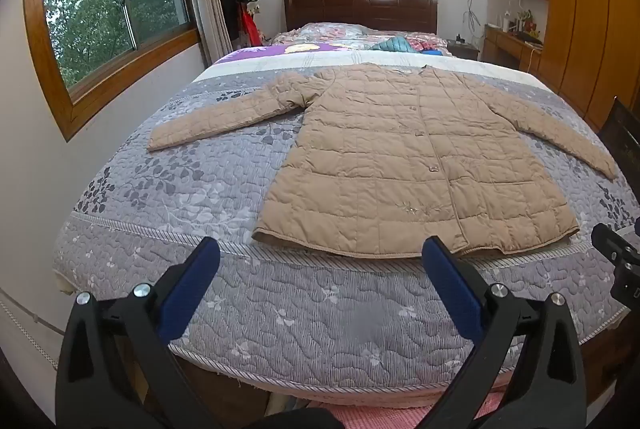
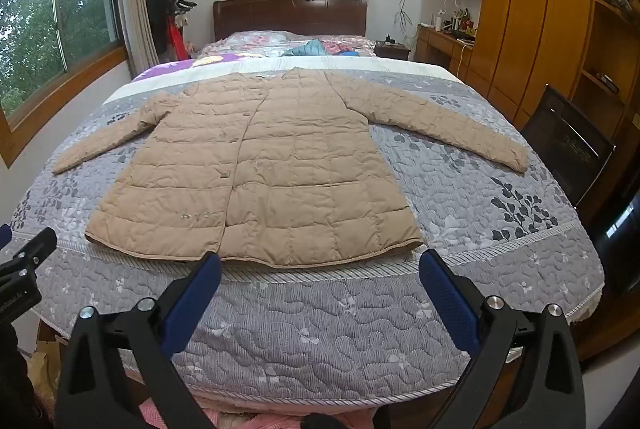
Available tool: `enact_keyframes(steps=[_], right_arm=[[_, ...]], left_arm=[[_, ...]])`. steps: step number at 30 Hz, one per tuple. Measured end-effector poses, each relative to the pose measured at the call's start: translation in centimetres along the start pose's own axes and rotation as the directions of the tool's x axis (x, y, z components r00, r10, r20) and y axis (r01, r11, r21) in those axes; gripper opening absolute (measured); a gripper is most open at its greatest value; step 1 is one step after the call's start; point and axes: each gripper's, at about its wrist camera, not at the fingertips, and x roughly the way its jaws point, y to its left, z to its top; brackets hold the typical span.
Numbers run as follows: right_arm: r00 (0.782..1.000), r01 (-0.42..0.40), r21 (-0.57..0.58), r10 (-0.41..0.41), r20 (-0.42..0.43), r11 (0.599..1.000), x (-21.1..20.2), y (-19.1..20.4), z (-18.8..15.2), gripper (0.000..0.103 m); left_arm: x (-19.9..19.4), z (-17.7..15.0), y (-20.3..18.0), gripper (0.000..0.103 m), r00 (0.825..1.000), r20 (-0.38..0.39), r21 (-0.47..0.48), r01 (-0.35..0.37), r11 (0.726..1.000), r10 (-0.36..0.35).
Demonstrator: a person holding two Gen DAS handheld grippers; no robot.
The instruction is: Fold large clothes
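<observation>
With my left gripper [image 1: 320,249] and right gripper [image 2: 320,265] spread empty, I judge the quilted coat [image 2: 256,165] light, soft and slippery; pinch sleeve cuffs.

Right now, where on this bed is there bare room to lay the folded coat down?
Bare quilt lies between the tan coat hem and the foot edge, and beside each spread sleeve. Near the headboard it is crowded with bedding and clothes. Left gripper and right gripper are open.
</observation>
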Motion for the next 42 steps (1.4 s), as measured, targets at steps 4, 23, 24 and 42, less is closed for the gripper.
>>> enact_keyframes(steps=[4,23,24,42], right_arm=[[1.0,-0.002,0.0,0.002,0.002,1.0,-0.21,0.14,0.0,0.099],[1.0,-0.003,0.002,0.003,-0.009,1.0,0.28,-0.19,-0.1,0.099],[1.0,-0.003,0.002,0.003,-0.009,1.0,0.26,-0.16,-0.09,0.099],[1.0,-0.001,0.002,0.001,-0.008,1.0,0.14,-0.18,-0.12,0.099]], left_arm=[[0.01,0.0,0.03,0.1,1.0,-0.001,0.001,0.0,1.0,0.0],[-0.01,-0.02,-0.02,0.1,1.0,-0.001,0.003,-0.003,1.0,0.003],[-0.01,-0.01,-0.03,0.1,1.0,0.0,0.003,-0.004,1.0,0.004],[-0.02,-0.03,-0.03,0.1,1.0,-0.001,0.004,-0.002,1.0,0.002]])
